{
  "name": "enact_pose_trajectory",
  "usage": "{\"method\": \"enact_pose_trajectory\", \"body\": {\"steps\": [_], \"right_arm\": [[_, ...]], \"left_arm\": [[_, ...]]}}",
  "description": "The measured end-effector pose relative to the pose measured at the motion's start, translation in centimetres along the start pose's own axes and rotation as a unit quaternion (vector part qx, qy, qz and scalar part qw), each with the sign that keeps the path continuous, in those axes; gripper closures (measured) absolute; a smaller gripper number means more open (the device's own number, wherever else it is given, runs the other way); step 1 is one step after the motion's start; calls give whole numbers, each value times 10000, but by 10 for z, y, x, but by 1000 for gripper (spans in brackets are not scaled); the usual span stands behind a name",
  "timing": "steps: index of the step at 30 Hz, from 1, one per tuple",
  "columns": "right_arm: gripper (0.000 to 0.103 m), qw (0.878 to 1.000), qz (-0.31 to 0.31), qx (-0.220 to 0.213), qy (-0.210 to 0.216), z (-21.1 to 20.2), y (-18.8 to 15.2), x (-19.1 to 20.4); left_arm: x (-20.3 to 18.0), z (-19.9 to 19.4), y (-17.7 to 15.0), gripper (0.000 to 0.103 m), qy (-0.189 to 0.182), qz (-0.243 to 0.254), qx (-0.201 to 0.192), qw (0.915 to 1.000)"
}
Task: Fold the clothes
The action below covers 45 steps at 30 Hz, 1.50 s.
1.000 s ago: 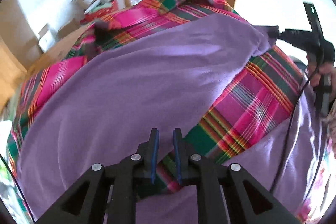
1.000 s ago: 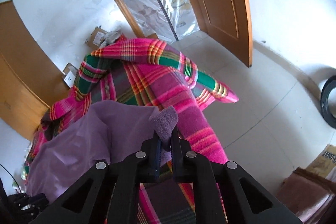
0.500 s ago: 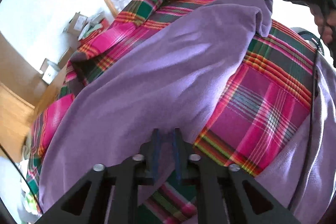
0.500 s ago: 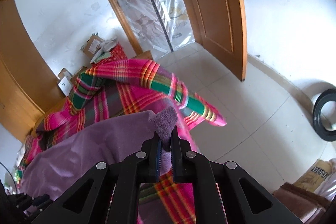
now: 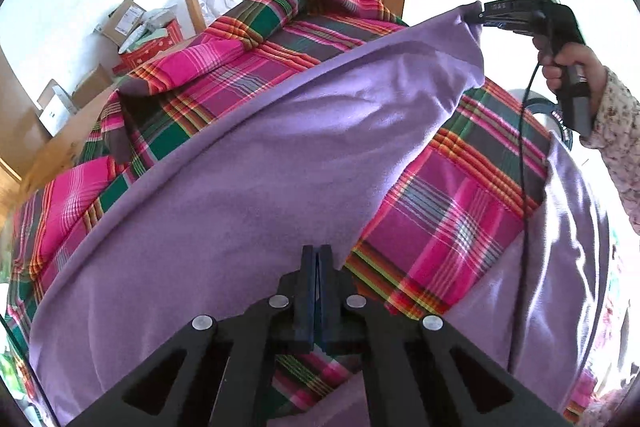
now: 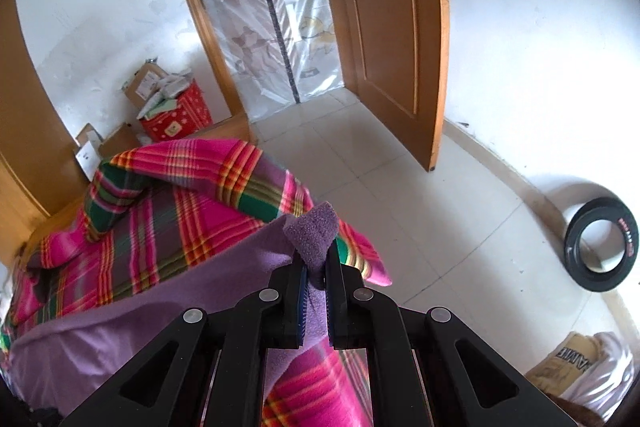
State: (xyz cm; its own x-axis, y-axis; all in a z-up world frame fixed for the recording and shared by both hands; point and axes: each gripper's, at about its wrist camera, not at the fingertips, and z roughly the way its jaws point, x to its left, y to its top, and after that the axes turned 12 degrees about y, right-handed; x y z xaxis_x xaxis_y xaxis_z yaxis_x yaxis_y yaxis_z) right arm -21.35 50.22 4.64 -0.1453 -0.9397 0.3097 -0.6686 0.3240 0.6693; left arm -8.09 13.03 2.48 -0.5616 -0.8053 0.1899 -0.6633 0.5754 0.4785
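Left wrist view: purple cloth (image 5: 248,163) lies across plaid bedspread (image 5: 452,223), ahead of my left gripper (image 5: 318,259), clamped on its near edge; right gripper (image 5: 486,15) pinches far corner, lifted. Mid-fold, I reckon. Next: carry both ends over tog., keep edge taut.

Left gripper (image 5: 318,263) jaws, apart a second ago, now closed on the purple garment (image 5: 248,187) edge. Right gripper (image 6: 316,267) sits higher (corner clamped); more floor (image 6: 420,187) in view.
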Motion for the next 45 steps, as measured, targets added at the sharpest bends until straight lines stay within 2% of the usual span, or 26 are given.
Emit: {"method": "enact_pose_trajectory", "body": {"steps": [10, 13, 17, 21, 24, 29, 31, 33, 36, 39, 42, 45], "right_arm": [[96, 9986, -298, 21, -433, -4, 12, 14], [96, 9971, -436, 0, -617, -5, 14, 20], [96, 9966, -375, 275, -681, 15, 13, 18], [96, 9965, -174, 449, -682, 26, 7, 8], [96, 9962, -43, 546, -676, 33, 2, 2], [95, 9965, -6, 569, -609, 35, 0, -1], [95, 9969, -13, 543, -576, 35, 1, -1], [95, 9972, -20, 516, -544, 35, 1, -1], [95, 9976, -29, 476, -495, 36, 2, -2], [93, 9987, 118, 469, -130, 35, 2, -8], [73, 9969, 518, 529, 265, 34, 2, -24], [73, 9940, 865, 389, 545, 25, 0, -38]], "left_arm": [[5, -30, -6, 103, -598, 128, -211, 9979], [4, -27, -5, 103, -484, 127, -229, 9985], [3, -15, -2, 103, -212, 56, -187, 9996], [-9, -7, 1, 87, 114, 288, -172, 9994], [-22, 0, 3, 86, 165, 577, -201, 9980], [-45, 19, 6, 83, 625, 1065, -166, 9922], [-47, 20, 8, 83, 632, 1044, -198, 9923], [-44, 21, 10, 83, 564, 938, -162, 9939], [-38, 23, 12, 98, 286, 753, -85, 9967], [-31, 22, 11, 99, 119, 486, -51, 9987], [-24, 23, 11, 99, -36, 258, 5, 9997], [-26, 21, 10, 99, -14, 276, -27, 9996]]}}
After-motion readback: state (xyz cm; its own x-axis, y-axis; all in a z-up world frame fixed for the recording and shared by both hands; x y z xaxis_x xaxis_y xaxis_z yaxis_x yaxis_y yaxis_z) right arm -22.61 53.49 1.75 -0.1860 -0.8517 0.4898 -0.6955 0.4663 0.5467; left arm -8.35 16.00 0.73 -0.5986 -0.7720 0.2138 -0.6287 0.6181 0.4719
